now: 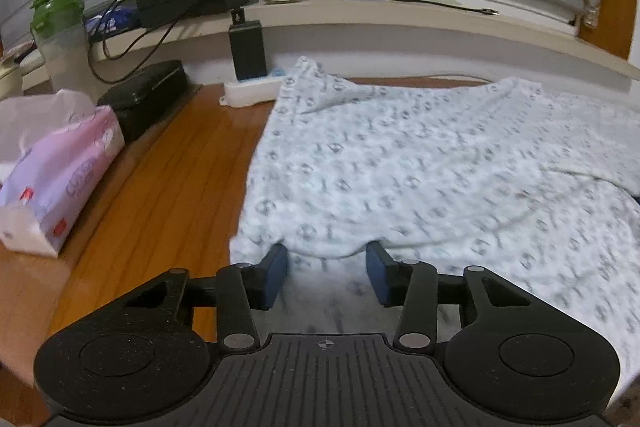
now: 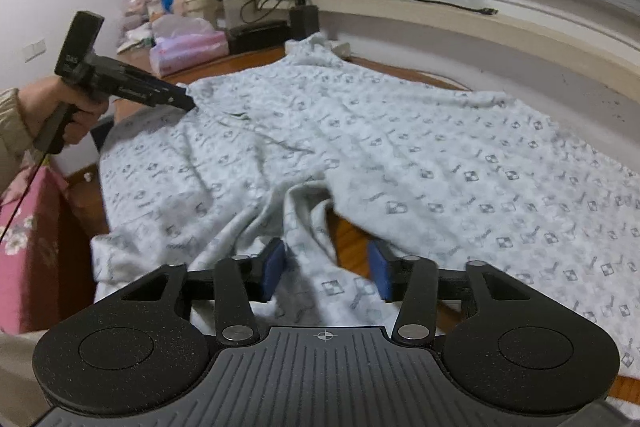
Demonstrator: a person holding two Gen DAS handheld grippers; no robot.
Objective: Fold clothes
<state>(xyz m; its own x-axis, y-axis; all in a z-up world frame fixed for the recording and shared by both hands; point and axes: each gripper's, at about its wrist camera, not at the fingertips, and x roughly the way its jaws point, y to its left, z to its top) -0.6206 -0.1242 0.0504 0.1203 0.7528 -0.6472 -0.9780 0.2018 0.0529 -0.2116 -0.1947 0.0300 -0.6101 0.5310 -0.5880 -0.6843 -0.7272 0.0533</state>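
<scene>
your garment (image 2: 360, 147) lies spread on the wooden tabletop (image 1: 180, 163), its long axis running from near-left to far-right ahead of you. your left gripper (image 1: 326, 267) sits at its left edge, pads apart with a fold of cloth between them, not pinched. your right gripper (image 2: 326, 267) straddles a raised ridge of fabric at the near hem, also unclamped. the pink tissue pack (image 1: 60, 179) carries writing too blurred to read.

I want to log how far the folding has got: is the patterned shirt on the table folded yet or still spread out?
Mostly spread: the shirt lies open across the table, with only loose bunching near the front edge, no neat fold.
</scene>
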